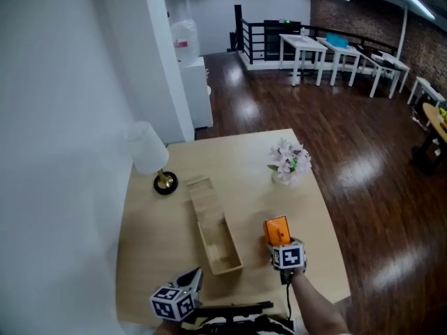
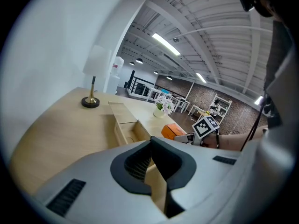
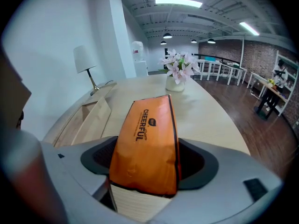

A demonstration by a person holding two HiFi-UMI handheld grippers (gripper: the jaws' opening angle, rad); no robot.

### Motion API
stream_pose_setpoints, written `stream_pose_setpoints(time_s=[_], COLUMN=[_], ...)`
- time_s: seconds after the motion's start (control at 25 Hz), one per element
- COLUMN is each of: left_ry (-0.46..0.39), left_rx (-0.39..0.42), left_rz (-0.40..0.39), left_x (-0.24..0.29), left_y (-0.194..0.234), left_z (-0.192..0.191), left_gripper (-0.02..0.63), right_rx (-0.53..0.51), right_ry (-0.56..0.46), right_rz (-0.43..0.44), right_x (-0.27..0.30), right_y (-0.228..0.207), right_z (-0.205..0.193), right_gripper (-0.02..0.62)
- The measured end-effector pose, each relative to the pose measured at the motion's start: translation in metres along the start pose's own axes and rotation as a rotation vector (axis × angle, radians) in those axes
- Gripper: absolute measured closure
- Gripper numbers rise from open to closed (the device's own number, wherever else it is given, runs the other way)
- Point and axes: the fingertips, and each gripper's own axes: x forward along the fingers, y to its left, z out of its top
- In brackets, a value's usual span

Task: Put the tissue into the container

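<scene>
An orange tissue pack [image 1: 277,230] lies on the wooden table to the right of a long, open wooden container [image 1: 213,229]. My right gripper [image 1: 278,240] has a jaw on each long side of the pack, and the pads press on it. In the right gripper view the pack [image 3: 147,143] fills the gap between the jaws, with the container [image 3: 86,118] to the left. My left gripper [image 1: 194,278] hovers at the container's near end, shut and holding nothing. In the left gripper view its tips [image 2: 152,141] meet in front of the container [image 2: 124,125].
A white table lamp [image 1: 150,152] stands at the table's back left by the white wall. A small vase of pink flowers [image 1: 288,162] sits at the back right. The table [image 1: 328,257] drops off at its right edge to a dark wooden floor.
</scene>
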Motion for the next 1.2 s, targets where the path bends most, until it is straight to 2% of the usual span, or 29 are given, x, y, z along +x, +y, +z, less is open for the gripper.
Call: stream_pose_setpoints(time_s=[0.36,0.76,1.0,1.2], left_ry=[-0.033,-0.049,-0.06,-0.072], left_rx=[0.008,0.006,-0.01,-0.023], left_rz=[-0.014,-0.018,-0.003,0.009], left_x=[-0.007,-0.012,-0.021,-0.027], left_y=[-0.007,-0.003,0.005,0.015], left_z=[0.009,0.008,0.009,0.011], left_gripper=[0.608,0.609,0.608,0.608], right_rx=[-0.007,-0.031,-0.061,-0.103], right_ry=[-0.125,-0.268,-0.299,-0.28], right_rz=[0.042,0.142,0.218,0.266], right_x=[-0.044,-0.085,-0.096,-0.086], right_y=[0.016,0.07,0.118,0.163], right_z=[0.042,0.095,0.116,0.116], right_gripper=[0.204,0.215,0.216,0.218])
